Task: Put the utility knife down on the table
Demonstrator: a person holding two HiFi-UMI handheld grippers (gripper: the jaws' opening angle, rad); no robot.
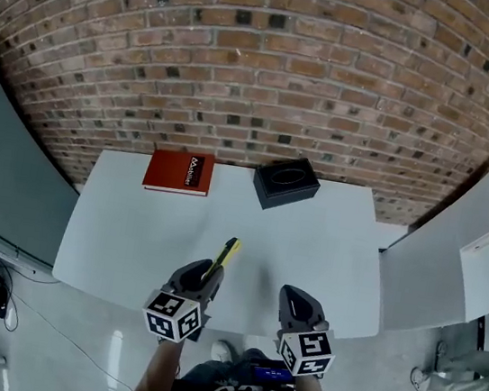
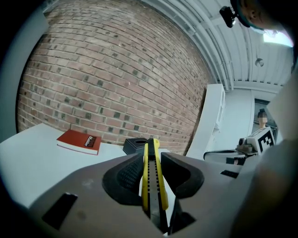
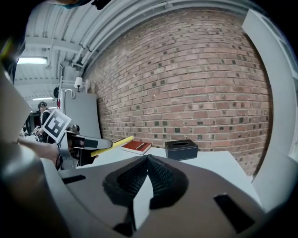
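A yellow and black utility knife (image 1: 224,258) (image 2: 151,176) sticks forward out of my left gripper (image 1: 199,276), whose jaws are shut on its rear half. It hangs above the near edge of the white table (image 1: 130,228), tip pointing toward the far side. In the right gripper view the knife (image 3: 111,144) shows at the left, held in the left gripper (image 3: 81,145). My right gripper (image 1: 298,306) (image 3: 147,163) is beside it on the right, jaws shut with nothing between them.
A red book (image 1: 179,172) (image 2: 78,141) (image 3: 137,147) lies at the table's far left. A black tissue box (image 1: 286,182) (image 2: 136,144) (image 3: 181,149) stands at the far middle. Behind is a brick wall (image 1: 264,65). Grey panels flank the table on both sides.
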